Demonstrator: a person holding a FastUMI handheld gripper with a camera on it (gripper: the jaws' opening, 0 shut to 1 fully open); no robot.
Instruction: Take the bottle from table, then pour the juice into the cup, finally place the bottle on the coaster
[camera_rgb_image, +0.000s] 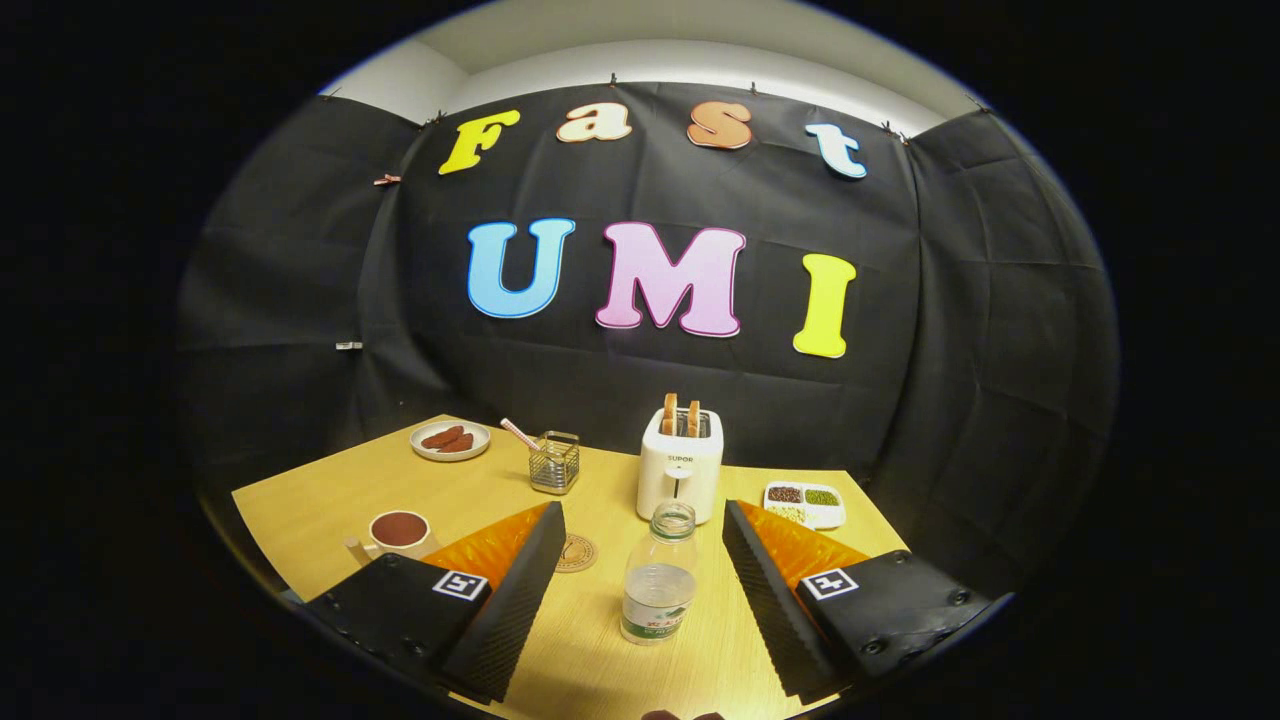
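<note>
A clear plastic bottle (660, 575) without a cap stands upright on the wooden table (320, 500), holding some clear liquid. It sits between my two fingers, a little ahead of their tips, touching neither. My gripper (644, 520) is open wide. A cup (398, 532) with dark liquid stands beyond the left finger. A round coaster (576, 552) lies flat just right of the left fingertip, partly hidden by it.
A white toaster (680, 470) with two slices in it stands right behind the bottle. A wire basket (555, 462) with a straw and a plate of brown pieces (450, 440) sit at the back left. A divided dish of grains (805, 503) lies at the right.
</note>
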